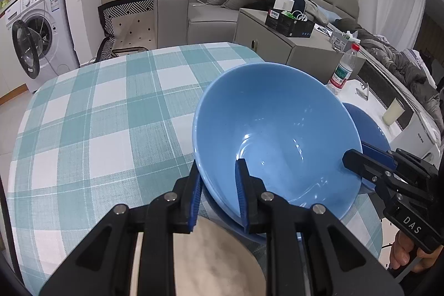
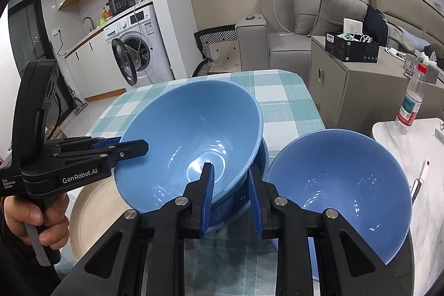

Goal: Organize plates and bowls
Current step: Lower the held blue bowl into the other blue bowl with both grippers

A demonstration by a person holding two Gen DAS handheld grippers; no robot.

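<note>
Both grippers grasp one large glossy blue ceramic bowl (image 2: 191, 140), tilted above a darker blue bowl (image 2: 238, 201) on the teal-checked surface (image 1: 97, 115). The left gripper (image 1: 217, 193) is clenched on the bowl's left rim, the right gripper (image 2: 230, 196) on its near rim. A second blue bowl (image 2: 338, 190) sits just right; a cream plate (image 2: 91, 212) lies left. To nest it cleanly, I'd level the rim first, lower both sides together, then let go.
</note>
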